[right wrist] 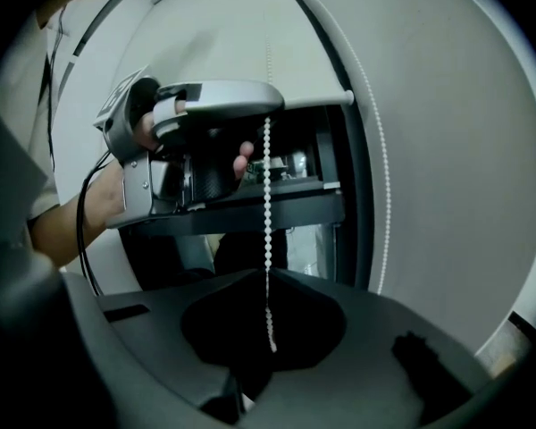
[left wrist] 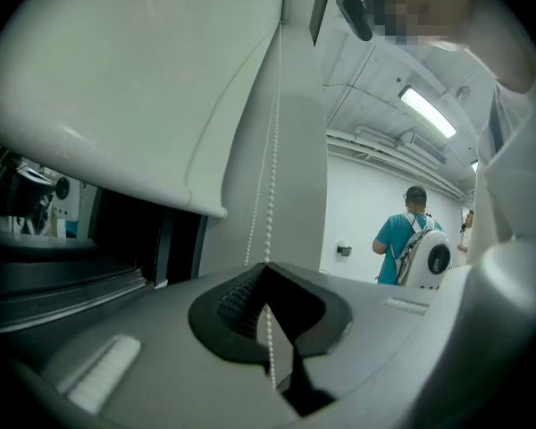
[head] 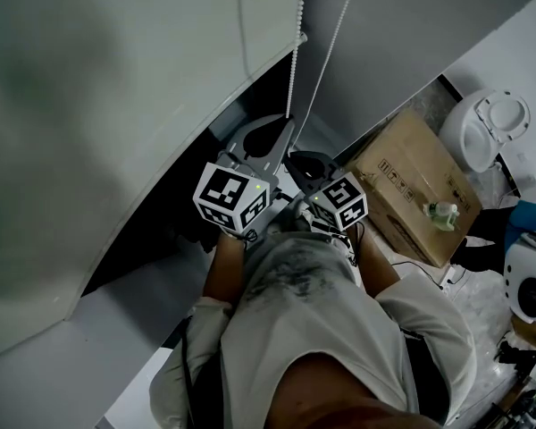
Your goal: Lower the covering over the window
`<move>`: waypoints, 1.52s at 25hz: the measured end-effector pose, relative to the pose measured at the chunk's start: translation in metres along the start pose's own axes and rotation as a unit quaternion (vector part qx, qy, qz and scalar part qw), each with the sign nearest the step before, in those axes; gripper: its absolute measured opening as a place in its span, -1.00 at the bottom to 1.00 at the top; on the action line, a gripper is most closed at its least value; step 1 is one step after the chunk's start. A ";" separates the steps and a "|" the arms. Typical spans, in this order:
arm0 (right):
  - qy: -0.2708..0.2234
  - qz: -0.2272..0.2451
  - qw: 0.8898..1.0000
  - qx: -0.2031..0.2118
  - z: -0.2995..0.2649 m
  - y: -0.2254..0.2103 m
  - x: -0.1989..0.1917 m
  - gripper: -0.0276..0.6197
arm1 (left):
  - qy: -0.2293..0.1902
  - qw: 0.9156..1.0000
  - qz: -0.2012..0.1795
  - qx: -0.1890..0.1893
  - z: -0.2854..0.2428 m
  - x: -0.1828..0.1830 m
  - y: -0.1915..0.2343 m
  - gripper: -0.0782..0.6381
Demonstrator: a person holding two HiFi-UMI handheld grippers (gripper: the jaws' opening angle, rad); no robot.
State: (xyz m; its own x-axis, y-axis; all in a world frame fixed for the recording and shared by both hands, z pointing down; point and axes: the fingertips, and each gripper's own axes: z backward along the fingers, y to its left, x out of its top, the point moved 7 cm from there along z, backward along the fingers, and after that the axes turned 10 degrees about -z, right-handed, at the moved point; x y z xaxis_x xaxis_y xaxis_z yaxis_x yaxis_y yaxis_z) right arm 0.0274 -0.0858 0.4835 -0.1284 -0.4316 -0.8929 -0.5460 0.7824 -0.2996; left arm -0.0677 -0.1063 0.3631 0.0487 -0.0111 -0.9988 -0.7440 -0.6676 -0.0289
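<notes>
My left gripper (left wrist: 268, 271) and right gripper (right wrist: 268, 277) both clamp the chain (left wrist: 271, 186). The blind (left wrist: 116, 79) hangs partway down; I judge the window (left wrist: 125, 239) below its bottom edge is left to cover.

Matt cloth blind (head: 89, 105), glossy plastic bead chain (right wrist: 267, 204), cardbd box (head: 420, 177).

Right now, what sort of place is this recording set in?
Likely an indoor workroom or lab: a roller blind with its bead chain, a cardboard box, and a ceiling strip light.
</notes>
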 end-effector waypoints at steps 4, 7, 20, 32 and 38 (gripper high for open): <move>-0.022 -0.021 0.999 0.021 0.018 0.003 0.012 -0.85 | 0.000 1.000 -0.002 0.001 0.002 0.001 0.000 -0.76; -0.071 -0.034 0.996 0.034 0.041 0.008 0.037 -0.74 | -0.002 1.000 -0.001 0.001 0.004 0.001 -0.001 -0.76; -0.219 0.057 0.973 0.049 0.084 0.033 0.174 -0.73 | -0.001 1.000 -0.006 -0.011 0.004 0.003 -0.019 -0.76; -0.240 0.104 0.964 0.051 0.081 0.039 0.205 -0.86 | 0.000 1.000 -0.011 -0.013 0.002 0.005 -0.033 -0.76; -0.235 0.112 0.965 0.041 0.077 0.040 0.200 -0.86 | 0.011 1.000 -0.017 -0.004 0.004 -0.001 -0.030 -0.76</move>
State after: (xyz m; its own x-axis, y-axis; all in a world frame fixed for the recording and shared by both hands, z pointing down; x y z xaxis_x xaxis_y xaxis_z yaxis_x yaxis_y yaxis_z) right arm 0.0440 -0.1064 0.2676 0.1646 -0.0124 -0.9863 -0.4783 0.8735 -0.0908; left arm -0.0482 -0.0831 0.3645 0.0890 -0.0048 -0.9960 -0.7363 -0.6737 -0.0625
